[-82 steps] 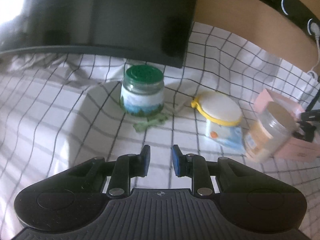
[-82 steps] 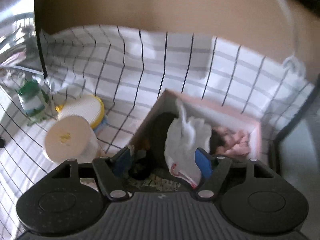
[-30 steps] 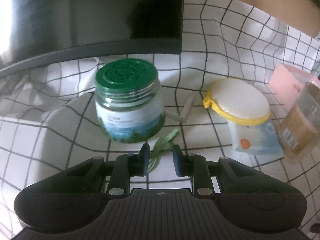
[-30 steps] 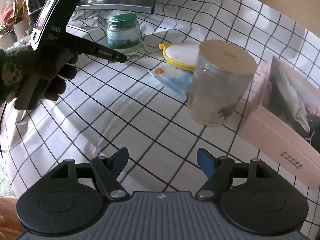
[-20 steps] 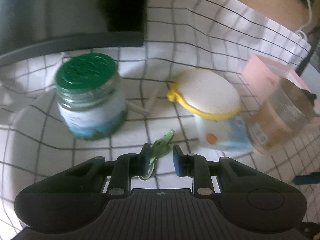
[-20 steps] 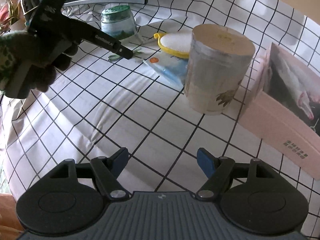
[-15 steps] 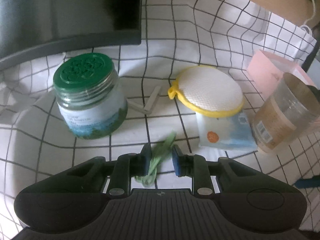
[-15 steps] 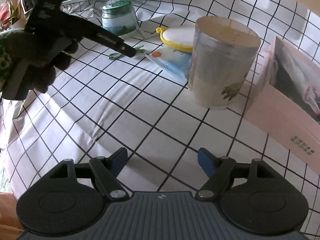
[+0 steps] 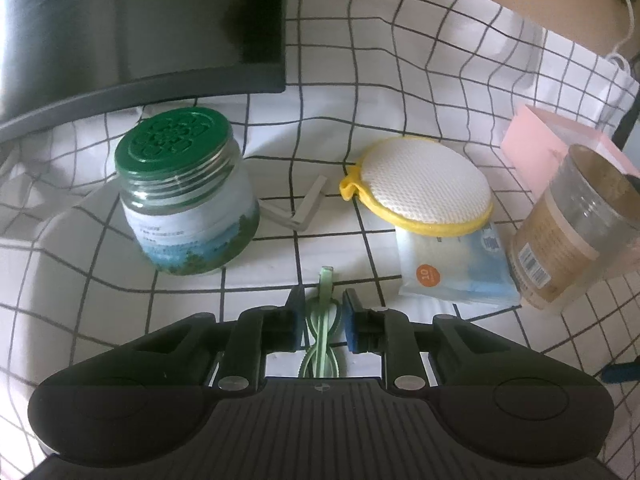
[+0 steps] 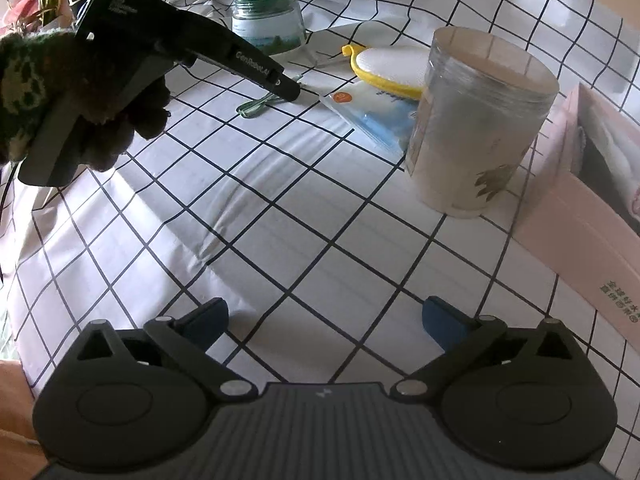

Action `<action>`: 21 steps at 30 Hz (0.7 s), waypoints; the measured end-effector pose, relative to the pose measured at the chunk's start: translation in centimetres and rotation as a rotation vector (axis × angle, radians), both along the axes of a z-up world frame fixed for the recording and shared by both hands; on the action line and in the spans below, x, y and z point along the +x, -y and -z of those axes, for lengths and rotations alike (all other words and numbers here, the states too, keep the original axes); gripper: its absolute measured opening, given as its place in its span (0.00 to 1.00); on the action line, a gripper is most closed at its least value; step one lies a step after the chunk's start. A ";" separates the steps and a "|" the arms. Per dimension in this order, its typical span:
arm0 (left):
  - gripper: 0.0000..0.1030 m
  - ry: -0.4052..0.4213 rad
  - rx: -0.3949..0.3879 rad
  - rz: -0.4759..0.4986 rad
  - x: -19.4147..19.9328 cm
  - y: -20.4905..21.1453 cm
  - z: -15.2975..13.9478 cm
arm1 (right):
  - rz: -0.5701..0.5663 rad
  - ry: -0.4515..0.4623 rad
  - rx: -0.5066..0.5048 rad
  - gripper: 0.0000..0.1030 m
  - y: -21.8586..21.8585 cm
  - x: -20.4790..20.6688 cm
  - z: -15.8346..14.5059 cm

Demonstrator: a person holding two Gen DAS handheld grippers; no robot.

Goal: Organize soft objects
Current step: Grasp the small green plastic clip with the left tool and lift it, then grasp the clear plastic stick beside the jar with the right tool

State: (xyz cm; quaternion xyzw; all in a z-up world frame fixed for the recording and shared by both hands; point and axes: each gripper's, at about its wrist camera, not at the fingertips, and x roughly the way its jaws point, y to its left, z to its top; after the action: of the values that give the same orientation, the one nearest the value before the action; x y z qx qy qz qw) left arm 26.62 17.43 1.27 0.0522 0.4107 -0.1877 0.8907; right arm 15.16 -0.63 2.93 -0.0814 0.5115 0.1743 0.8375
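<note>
A thin green elastic loop [image 9: 322, 320] lies on the checked cloth, straight between the blue pads of my left gripper [image 9: 322, 304]. Its jaws are closing around the loop, with slim gaps still showing beside it. The right wrist view shows that gripper's [image 10: 286, 88] tip down on the cloth over the loop [image 10: 256, 105], held by a gloved hand [image 10: 60, 92]. My right gripper [image 10: 325, 314] hovers over bare cloth, its jaws opening wide with nothing between them. The pink box [image 10: 580, 232] holding soft items stands at the right.
A green-lidded jar [image 9: 184, 184] stands left of the loop, under a black monitor [image 9: 140, 20]. A yellow-rimmed white pad [image 9: 424, 184] rests on a blue wipes packet [image 9: 452, 268]. A clear canister [image 10: 476, 128] stands against the pink box. A grey L-shaped piece [image 9: 304, 212] lies behind.
The left jaws have narrowed and the green loop now sits straight between them, farther in. The right jaws have spread much wider. Neither hand has shifted much.
</note>
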 end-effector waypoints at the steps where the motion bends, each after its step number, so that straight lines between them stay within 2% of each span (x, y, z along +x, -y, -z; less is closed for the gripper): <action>1: 0.22 0.000 -0.005 -0.007 -0.1 -0.1 0.0 | 0.003 -0.002 -0.001 1.00 -0.1 0.0 0.0; 8: 0.22 -0.011 -0.077 -0.062 -2.2 -1.6 0.0 | -0.018 -0.027 -0.023 1.00 -0.3 0.6 0.1; 11: 0.22 -0.017 -0.132 -0.118 -3.5 -2.9 -0.2 | -0.013 -0.066 -0.012 0.88 -0.3 1.4 -0.7; 13: 0.22 -0.007 -0.158 -0.149 -4.5 -3.8 -0.5 | -0.035 -0.039 0.001 0.87 -0.8 2.1 -2.2; 17: 0.22 0.031 -0.234 -0.212 -6.5 -6.1 -1.3 | -0.142 0.087 -0.038 0.86 -2.7 4.3 -7.4; 20: 0.22 0.061 -0.296 -0.265 -8.1 -7.7 -1.8 | -0.214 0.081 -0.060 0.78 -4.7 7.6 -10.1; 21: 0.22 0.069 -0.306 -0.281 -8.6 -8.2 -1.8 | -0.242 0.056 -0.067 0.70 -5.3 9.3 -10.7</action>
State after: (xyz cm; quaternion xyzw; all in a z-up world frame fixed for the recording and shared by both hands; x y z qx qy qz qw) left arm 18.04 25.61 3.12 -0.1350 0.3500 -0.1199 0.9192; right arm 24.44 4.69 13.59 -0.1751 0.4800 0.2547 0.8210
